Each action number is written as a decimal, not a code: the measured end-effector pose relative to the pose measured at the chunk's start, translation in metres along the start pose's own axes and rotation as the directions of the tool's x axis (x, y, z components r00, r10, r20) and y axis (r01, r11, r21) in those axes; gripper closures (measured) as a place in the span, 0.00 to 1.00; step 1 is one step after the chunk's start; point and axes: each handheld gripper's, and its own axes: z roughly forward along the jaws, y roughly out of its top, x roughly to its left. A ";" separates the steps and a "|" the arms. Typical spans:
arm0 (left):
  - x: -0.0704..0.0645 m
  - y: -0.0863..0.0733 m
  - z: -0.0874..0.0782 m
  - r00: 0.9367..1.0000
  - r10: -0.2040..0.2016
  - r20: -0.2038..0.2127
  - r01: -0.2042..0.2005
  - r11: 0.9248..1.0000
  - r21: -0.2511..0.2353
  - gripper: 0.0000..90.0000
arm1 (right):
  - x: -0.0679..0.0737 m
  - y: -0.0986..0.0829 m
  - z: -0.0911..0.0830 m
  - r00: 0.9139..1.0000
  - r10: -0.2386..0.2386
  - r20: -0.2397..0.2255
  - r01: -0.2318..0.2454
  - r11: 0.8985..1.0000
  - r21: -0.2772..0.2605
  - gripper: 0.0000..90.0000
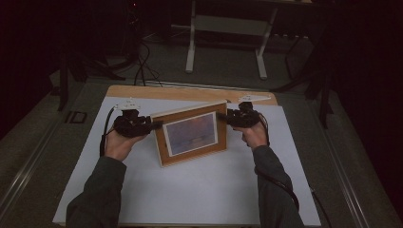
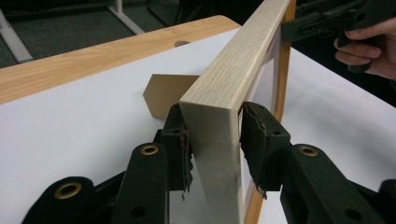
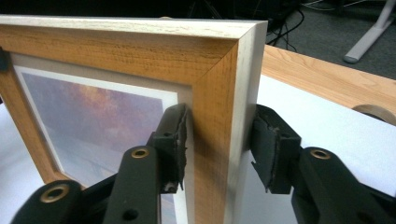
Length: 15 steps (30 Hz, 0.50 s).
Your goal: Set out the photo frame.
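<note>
A wooden picture frame (image 1: 192,137) with a bluish-purple picture stands upright on the white sheet, tilted slightly back. My left gripper (image 1: 154,124) is shut on its upper left edge. My right gripper (image 1: 222,116) is shut on its upper right edge. In the left gripper view the pads (image 2: 180,140) press both faces of the frame's pale edge (image 2: 219,93). A brown back stand (image 2: 166,93) shows behind it, with the other gripper (image 2: 327,18) far off. In the right gripper view my gripper (image 3: 217,140) clamps the frame (image 3: 116,51), one pad on the front and one behind.
The white sheet (image 1: 190,190) covers most of a wooden tabletop (image 1: 166,92), whose bare strip runs along the far edge. Beyond the table are a white metal stand (image 1: 228,28) and cables on a dark floor (image 1: 142,66). Forearms in dark sleeves come in from the bottom.
</note>
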 end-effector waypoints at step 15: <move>0.005 0.010 0.023 1.000 0.003 0.008 -0.003 1.000 -0.031 0.64 | 0.015 -0.017 -0.022 0.989 0.045 0.139 -0.041 0.999 -0.036 0.68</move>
